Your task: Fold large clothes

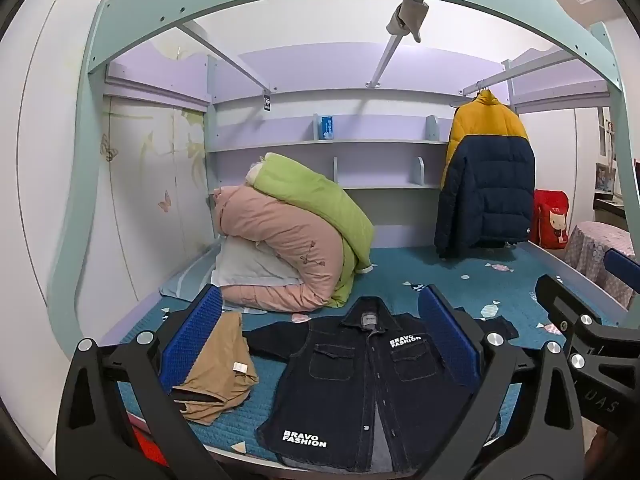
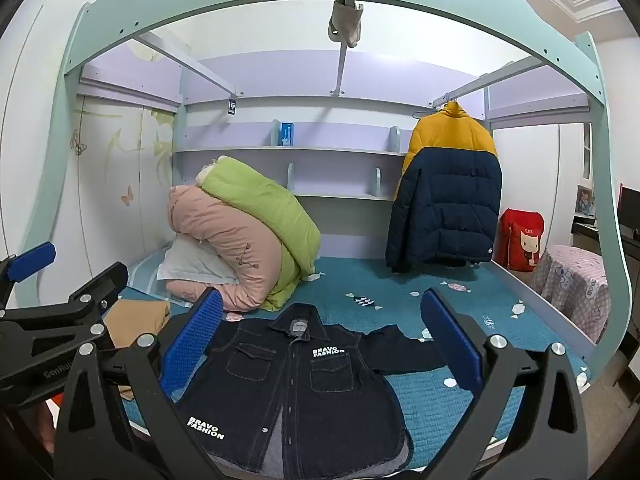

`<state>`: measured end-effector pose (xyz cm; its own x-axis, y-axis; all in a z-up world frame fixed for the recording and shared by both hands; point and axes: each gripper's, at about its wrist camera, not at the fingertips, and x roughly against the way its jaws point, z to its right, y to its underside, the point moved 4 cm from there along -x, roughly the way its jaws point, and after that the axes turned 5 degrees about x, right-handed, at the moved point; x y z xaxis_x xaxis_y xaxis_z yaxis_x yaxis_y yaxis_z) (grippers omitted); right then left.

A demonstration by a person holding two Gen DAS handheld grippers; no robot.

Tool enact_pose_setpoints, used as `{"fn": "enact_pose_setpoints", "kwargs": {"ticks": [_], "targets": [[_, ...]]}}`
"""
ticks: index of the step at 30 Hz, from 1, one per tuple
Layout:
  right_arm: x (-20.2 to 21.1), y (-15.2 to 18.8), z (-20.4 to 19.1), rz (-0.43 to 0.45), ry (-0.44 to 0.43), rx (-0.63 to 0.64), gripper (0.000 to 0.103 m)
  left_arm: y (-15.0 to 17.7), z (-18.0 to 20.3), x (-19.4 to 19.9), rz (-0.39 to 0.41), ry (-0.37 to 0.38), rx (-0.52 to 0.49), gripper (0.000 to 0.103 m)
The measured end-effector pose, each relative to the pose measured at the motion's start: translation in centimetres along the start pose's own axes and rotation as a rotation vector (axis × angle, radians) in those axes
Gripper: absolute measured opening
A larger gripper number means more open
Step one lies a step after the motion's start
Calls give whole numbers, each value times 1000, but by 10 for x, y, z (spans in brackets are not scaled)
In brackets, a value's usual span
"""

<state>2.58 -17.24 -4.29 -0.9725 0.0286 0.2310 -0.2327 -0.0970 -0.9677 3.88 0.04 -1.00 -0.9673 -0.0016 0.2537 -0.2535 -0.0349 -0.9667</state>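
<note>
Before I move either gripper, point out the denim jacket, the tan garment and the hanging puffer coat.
denim jacket (image 1: 372, 392): left wrist view, front panel by the placket.
tan garment (image 1: 222, 364): left wrist view, middle of the folded cloth.
puffer coat (image 2: 452, 216): right wrist view, navy lower body.

Dark denim jacket (image 1: 360, 384) with white BRAVO FASHION print, teal bedspread (image 1: 460, 280) dotted with little candy shapes, pink (image 1: 272, 240) and lime (image 1: 320, 204) quilts, yellow-and-navy puffer (image 1: 486, 176), tan garment (image 1: 218, 368).
</note>
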Motion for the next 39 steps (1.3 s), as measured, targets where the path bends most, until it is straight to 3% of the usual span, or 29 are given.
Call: {"fn": "enact_pose_setpoints", "kwargs": {"ticks": [39], "targets": [[3,2,2,3,-1,-6,96,3,0,-5,14,-7,-10,98]]}}
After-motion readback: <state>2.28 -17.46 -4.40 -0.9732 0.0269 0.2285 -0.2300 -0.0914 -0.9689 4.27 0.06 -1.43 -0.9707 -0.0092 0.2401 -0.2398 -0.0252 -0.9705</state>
